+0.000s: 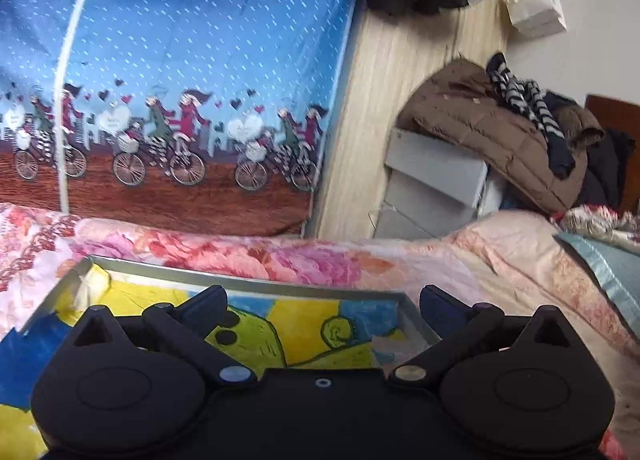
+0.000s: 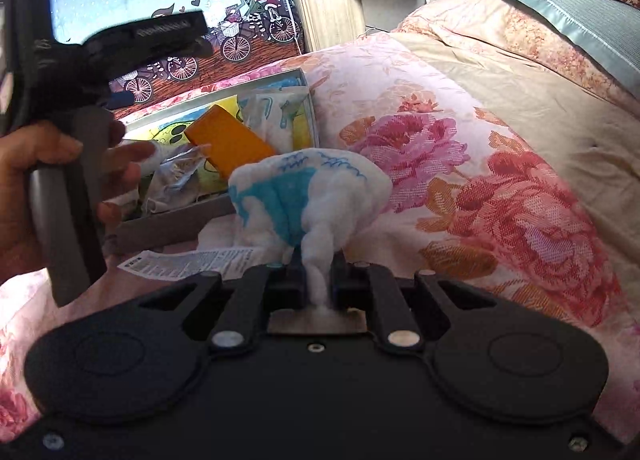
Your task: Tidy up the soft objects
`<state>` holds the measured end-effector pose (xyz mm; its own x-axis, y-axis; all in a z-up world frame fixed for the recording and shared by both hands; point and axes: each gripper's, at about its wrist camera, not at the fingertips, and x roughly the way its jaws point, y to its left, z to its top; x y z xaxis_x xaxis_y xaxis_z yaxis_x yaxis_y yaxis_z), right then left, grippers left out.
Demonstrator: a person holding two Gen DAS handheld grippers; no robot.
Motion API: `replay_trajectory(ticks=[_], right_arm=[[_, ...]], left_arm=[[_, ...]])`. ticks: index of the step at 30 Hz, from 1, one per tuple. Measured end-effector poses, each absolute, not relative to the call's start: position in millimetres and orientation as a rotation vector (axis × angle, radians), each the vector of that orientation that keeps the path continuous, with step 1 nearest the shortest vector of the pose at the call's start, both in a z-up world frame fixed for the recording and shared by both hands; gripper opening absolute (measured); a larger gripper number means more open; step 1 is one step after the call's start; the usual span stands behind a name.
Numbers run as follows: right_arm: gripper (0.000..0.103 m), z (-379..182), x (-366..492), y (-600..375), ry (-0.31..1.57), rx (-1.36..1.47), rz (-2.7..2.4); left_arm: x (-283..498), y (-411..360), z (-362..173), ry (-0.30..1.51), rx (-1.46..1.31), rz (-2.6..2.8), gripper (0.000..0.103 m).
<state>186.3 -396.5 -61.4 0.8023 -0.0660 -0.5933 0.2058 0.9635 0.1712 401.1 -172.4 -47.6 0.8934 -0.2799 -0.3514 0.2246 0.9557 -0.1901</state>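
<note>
In the right wrist view my right gripper (image 2: pixel 318 274) is shut on a pinched fold of a white and blue soft cloth bundle (image 2: pixel 312 187), which hangs over the floral quilt (image 2: pixel 500 187) just right of a grey box (image 2: pixel 180 219). The box holds an orange block (image 2: pixel 228 139), clear packets (image 2: pixel 176 171) and a white printed fabric piece (image 2: pixel 276 115). In the left wrist view my left gripper (image 1: pixel 324 302) stands open over the same box (image 1: pixel 240 282), with nothing between its fingers. Its bottom shows a yellow, blue and green drawing (image 1: pixel 304 324).
A hand (image 2: pixel 36 167) grips the left tool's handle (image 2: pixel 68 199) at the left. A white printed label (image 2: pixel 188 260) lies before the box. A blue cyclist-print wardrobe cover (image 1: pixel 180 59), grey boxes (image 1: pixel 432 175) under a brown coat (image 1: pixel 480 119) and a teal pillow (image 2: pixel 580 19) surround the bed.
</note>
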Motion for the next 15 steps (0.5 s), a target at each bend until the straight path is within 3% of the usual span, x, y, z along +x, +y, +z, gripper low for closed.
replay_trajectory(ticks=[15], right_arm=[[0.006, -61.4, 186.5, -397.0, 0.623, 0.232, -0.146]], left_arm=[[420.2, -188.5, -66.8, 0.439, -0.074, -0.279, 0.101]])
